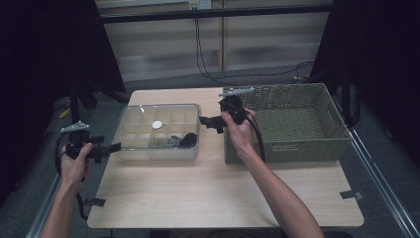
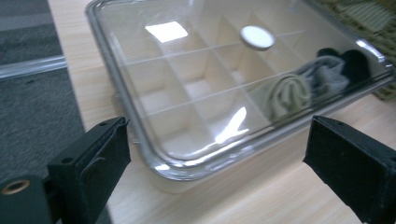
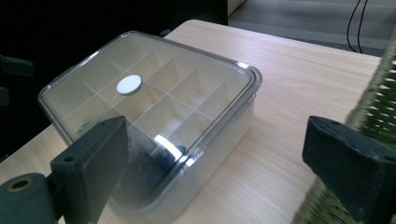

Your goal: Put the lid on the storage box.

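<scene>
A divided storage box with a clear lid and a white round knob stands on the wooden table. Rolled socks, a grey-green one and a black one, lie in its near right compartments. My left gripper is open at the box's left end, its jaws either side of the near corner in the left gripper view. My right gripper is open at the box's right end, between the box and the basket. Neither touches the lid.
A green woven basket stands right of the box, close to my right hand; its wall is just beside my right jaw. The wooden table has free room in front. Cables trail across the floor behind the table.
</scene>
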`<state>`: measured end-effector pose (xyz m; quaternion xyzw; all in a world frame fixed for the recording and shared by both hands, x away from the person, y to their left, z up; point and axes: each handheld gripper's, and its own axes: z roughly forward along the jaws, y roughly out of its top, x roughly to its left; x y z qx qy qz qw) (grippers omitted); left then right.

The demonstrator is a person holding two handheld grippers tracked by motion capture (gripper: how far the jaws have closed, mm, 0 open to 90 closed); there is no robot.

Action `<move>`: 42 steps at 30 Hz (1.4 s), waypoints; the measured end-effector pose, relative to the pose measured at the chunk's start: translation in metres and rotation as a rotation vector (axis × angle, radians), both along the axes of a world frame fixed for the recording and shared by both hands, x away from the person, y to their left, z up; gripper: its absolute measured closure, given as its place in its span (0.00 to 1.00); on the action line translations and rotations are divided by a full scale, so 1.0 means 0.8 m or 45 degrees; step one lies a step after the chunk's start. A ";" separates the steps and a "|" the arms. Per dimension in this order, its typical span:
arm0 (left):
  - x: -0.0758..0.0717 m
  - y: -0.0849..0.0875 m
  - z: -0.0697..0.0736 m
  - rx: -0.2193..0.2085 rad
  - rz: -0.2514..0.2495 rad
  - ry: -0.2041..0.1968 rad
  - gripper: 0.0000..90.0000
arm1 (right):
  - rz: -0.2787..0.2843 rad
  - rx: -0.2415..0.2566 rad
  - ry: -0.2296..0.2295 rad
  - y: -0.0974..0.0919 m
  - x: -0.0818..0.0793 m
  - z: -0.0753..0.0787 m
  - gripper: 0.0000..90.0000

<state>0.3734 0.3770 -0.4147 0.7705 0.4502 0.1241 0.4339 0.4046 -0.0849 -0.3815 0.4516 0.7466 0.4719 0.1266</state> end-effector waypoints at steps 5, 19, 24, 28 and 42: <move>-0.015 -0.015 0.004 0.024 -0.025 -0.036 0.07 | 0.003 -0.018 -0.036 -0.019 -0.019 0.001 0.06; -0.054 -0.059 -0.004 0.000 -0.053 -0.110 0.07 | -0.007 -0.037 -0.074 -0.064 -0.066 -0.008 0.04; -0.067 -0.071 -0.009 0.010 -0.094 -0.102 0.07 | -0.033 -0.040 -0.098 -0.083 -0.088 -0.010 0.04; -0.076 -0.078 -0.014 0.013 -0.104 -0.109 0.07 | -0.055 -0.023 -0.128 -0.100 -0.102 -0.012 0.03; -0.103 -0.113 -0.024 0.039 -0.140 -0.110 0.07 | -0.085 0.001 -0.149 -0.145 -0.167 -0.037 0.03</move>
